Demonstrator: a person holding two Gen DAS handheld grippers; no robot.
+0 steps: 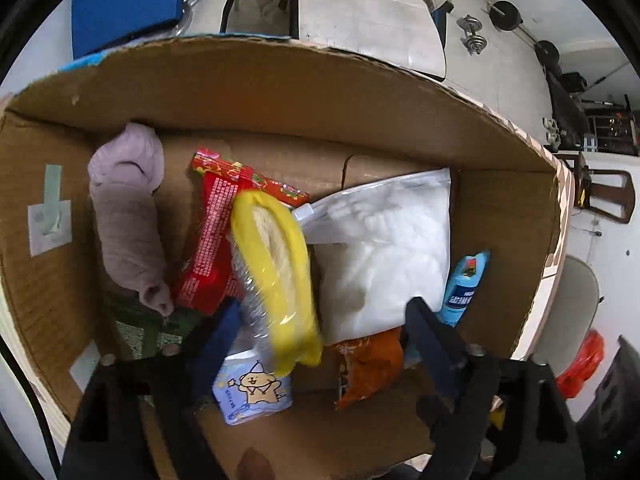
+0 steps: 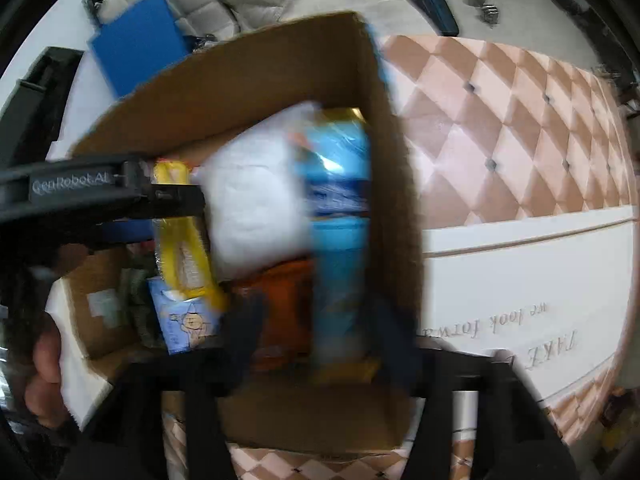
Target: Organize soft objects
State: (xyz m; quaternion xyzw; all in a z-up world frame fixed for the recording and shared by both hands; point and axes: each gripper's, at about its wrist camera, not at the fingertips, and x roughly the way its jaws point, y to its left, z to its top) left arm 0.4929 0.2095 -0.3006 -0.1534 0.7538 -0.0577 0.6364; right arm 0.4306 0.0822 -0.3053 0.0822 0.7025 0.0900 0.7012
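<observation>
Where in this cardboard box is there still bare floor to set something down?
Bare cardboard shows along the far wall, behind the red packet and white bag, and at the near edge below the orange packet. The middle is crowded: yellow package, purple cloth, blue bottle.

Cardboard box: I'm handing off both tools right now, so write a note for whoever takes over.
Left tool: open over the yellow pack, gripping nothing.
Right tool: apparently open, jaws astride the blue bottle; view blurred.
Done: purple cloth, white bag, yellow pack and bottle are in the cardboard box.
To do: items lie jumbled, so arranging likely remains.
</observation>
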